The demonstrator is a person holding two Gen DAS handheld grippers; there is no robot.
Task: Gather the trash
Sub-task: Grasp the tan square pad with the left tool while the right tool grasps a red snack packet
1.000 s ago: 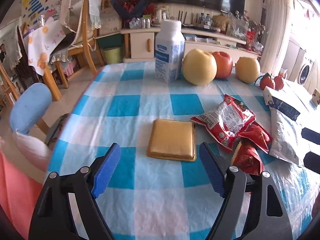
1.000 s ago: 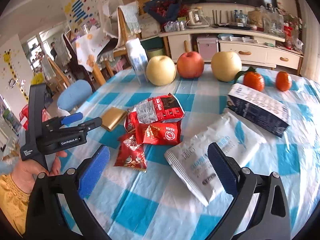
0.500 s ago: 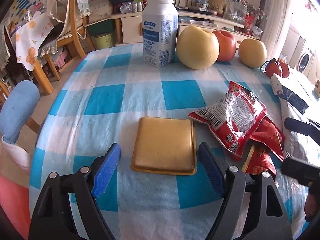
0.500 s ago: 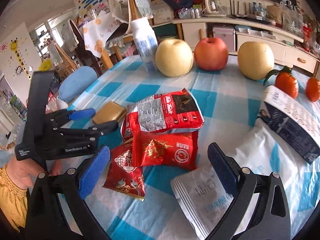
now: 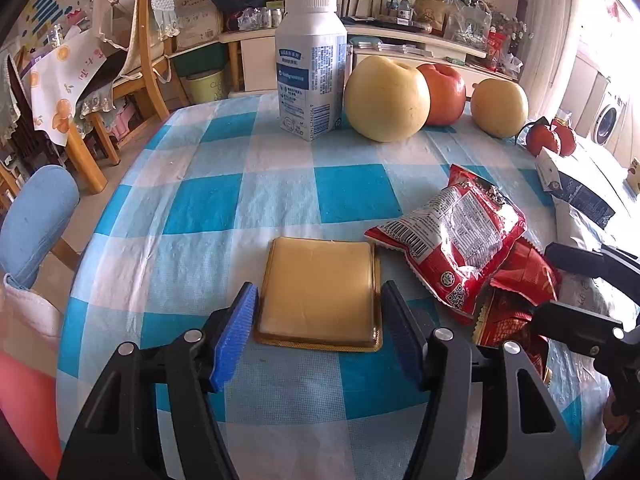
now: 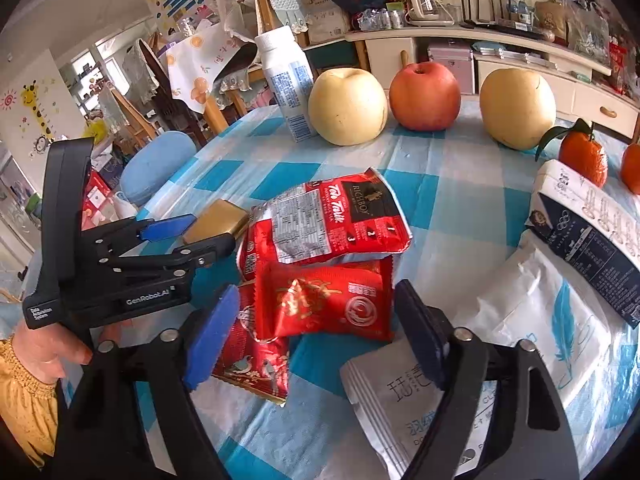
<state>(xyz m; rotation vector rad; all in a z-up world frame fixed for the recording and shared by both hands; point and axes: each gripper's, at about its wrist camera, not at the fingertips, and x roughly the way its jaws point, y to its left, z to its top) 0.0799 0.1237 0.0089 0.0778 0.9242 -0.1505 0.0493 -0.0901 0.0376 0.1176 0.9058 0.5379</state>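
- While both sets of jaws have just been closing, neither has a hold yet: the left gripper (image 5: 318, 332) straddles the gold packet (image 5: 318, 294), its pads just beside the packet's edges and seemingly not pressing, and the right gripper (image 6: 316, 336) brackets the red sachet (image 6: 324, 304) with a gap showing on each side.
- Lying flat on the counter (image 5: 200, 208), the gold packet gives the pads little height to bite. I judge the fingers could scrape the checked cloth or slide over the foil rim, so the packet skids forward instead of lifting.
- Stacked as they are, the red sachet sits under the big red bag (image 6: 324, 220) and over a smaller bird-print sachet (image 6: 252, 364). A pinch here may drag a neighbour along, or squeeze the slippery film so it squirts out.
- Close by, a white pouch (image 6: 408, 396) touches the right finger from below, and could get nipped by mistake.
- Near each other at the pile, the two grippers could knock together if both pull inward.
- Further back, the bottle (image 5: 312, 68), pears and apple stand well apart from the trash, so I see small risk there.
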